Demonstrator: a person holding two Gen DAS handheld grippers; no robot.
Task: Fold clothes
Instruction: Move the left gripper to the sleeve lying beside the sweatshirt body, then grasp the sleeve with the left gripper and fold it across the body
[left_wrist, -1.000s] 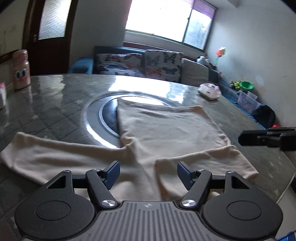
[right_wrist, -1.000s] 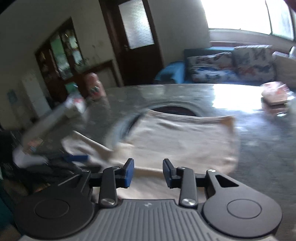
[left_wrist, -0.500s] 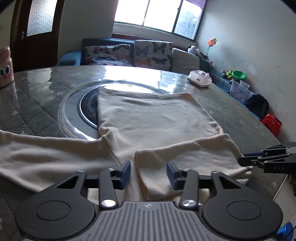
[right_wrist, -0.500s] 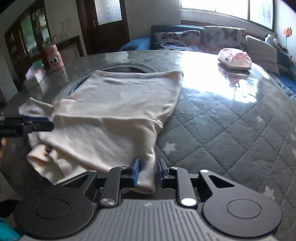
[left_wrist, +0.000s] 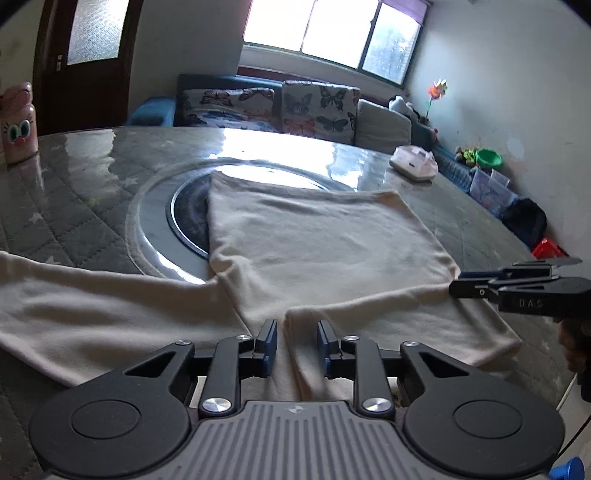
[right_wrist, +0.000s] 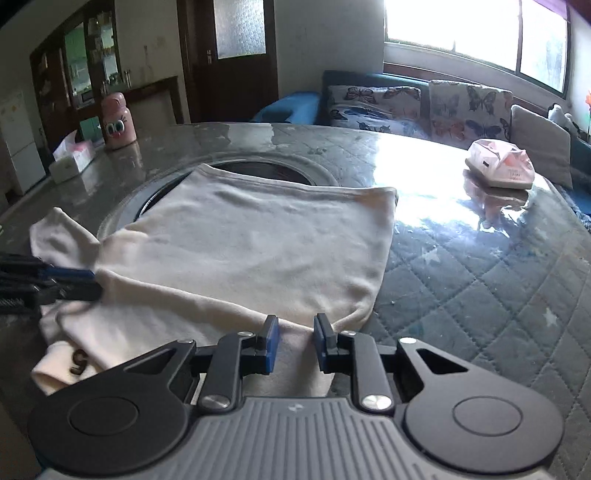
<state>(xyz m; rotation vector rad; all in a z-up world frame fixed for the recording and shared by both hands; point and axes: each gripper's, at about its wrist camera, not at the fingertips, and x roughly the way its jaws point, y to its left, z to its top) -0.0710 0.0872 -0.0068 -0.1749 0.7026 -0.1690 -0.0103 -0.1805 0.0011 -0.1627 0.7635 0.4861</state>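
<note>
Cream shirt flat on worktop, right sleeve folded in. Left gripper parted astride sleeve end; right gripper parted at shoulder fold. Risk: shallow pinch, thin cloth slipping out, fold skewing.

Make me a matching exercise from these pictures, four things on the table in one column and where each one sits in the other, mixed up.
Things:
1. cream top
2. pink bottle
3. tissue pack
4. white box

Places:
A. far right of the table, in the glare
B. far left edge, beside the bottle
C. spread over the table's round inset
D. far left, standing upright

Pairs: 1-C, 2-D, 3-A, 4-B
</note>
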